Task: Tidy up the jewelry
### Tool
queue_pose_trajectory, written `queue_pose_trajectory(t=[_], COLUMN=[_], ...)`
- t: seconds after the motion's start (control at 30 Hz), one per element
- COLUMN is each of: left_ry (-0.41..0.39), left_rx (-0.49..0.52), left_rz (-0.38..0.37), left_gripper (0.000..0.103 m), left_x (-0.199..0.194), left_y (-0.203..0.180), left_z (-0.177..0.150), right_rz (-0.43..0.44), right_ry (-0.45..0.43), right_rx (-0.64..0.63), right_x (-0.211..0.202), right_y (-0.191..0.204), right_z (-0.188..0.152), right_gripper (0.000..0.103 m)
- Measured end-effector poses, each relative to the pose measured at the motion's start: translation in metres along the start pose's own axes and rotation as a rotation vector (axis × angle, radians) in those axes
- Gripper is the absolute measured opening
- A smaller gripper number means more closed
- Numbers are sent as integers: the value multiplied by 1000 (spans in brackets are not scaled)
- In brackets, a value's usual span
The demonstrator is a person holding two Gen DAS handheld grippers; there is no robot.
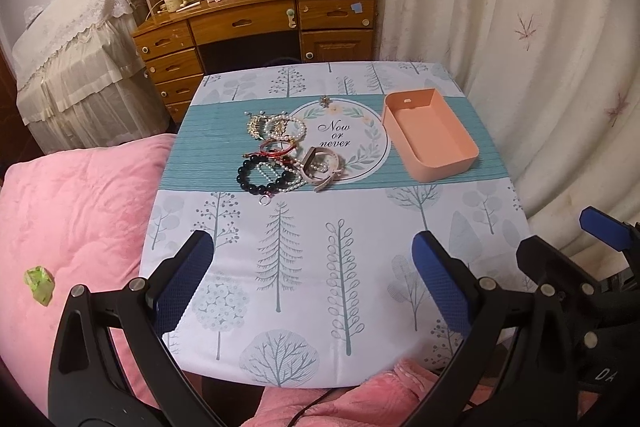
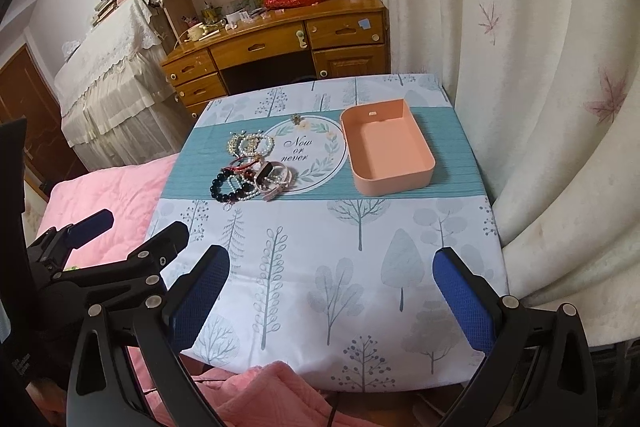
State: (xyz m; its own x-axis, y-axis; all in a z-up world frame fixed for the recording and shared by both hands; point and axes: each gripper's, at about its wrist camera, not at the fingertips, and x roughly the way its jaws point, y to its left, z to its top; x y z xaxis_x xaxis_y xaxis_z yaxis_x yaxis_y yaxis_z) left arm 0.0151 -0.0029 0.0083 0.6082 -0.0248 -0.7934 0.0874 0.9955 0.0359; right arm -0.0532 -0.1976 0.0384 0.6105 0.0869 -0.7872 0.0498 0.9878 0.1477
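Since the peach plastic bin (image 1: 430, 137) stands empty at the right of the teal band on the tree-print tablecloth (image 1: 304, 267), the sorting looks not yet begun: every piece lies outside it. The jewelry pile (image 1: 286, 155) sits left of the bin, well apart from it, partly over the round "Now or never" motif. Within it, a black bead bracelet (image 1: 260, 179) lies nearest the grippers, pearl strands (image 1: 286, 129) lie at the far side, red cord loops sit between, and a pinkish watch-like band (image 2: 276, 181) rests at the right edge. A small brooch-like piece (image 1: 323, 102) lies alone beyond the motif.

The left gripper (image 1: 310, 283) hovers over the near part of the cloth, jaws spread wide and holding nothing; the right gripper (image 2: 332, 291) does likewise beside it.

The pile is tangled, so how many pieces it holds, and which strands belong together, I cannot tell. The table's near edge is cut off by the grippers and pink bedding (image 1: 80, 211).
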Motion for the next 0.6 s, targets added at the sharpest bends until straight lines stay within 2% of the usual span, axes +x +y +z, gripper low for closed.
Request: queue_pose_trajectory(t=[0.6], left_ry=[27], left_rx=[-4], left_rz=[-19], left_gripper=[99], left_x=[10], left_y=[0], left_z=[10], right_rz=[-13], right_ry=[11], right_rx=[-5], right_x=[6], right_y=[4], right_z=[6], right_gripper=[103])
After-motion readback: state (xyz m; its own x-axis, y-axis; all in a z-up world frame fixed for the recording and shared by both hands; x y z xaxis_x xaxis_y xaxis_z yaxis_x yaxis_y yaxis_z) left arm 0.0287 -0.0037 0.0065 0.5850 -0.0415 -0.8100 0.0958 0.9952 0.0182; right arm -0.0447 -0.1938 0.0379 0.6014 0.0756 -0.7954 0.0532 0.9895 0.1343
